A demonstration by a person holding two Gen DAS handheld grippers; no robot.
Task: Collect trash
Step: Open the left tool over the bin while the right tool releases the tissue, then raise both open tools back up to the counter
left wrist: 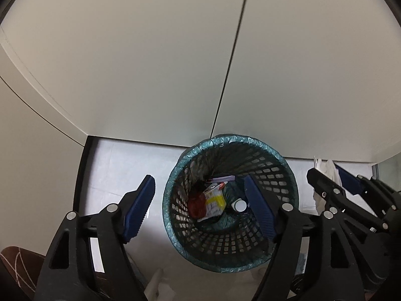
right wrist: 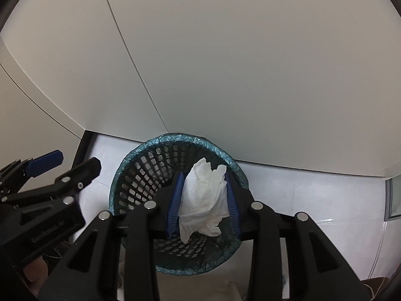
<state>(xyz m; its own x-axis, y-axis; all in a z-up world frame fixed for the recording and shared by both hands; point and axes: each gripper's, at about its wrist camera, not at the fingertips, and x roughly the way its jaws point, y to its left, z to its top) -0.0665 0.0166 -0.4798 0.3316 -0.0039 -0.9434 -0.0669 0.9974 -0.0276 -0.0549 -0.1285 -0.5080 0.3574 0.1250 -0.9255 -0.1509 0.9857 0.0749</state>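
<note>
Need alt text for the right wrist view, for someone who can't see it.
The right gripper is shut on a crumpled white tissue, held over a dark mesh wastebasket with a teal liner that stands against a white wall. The left gripper shows at the left edge, open and empty.

I see a black plastic mesh wastebasket (left wrist: 270, 173) with a crinkled teal film liner (left wrist: 226, 139), soft creased white tissue paper (right wrist: 204, 198) lower centre, matt black tongs with ribbed blue rubbery pads (right wrist: 175, 203), and smooth matt white panels (left wrist: 150, 62) above.
</note>
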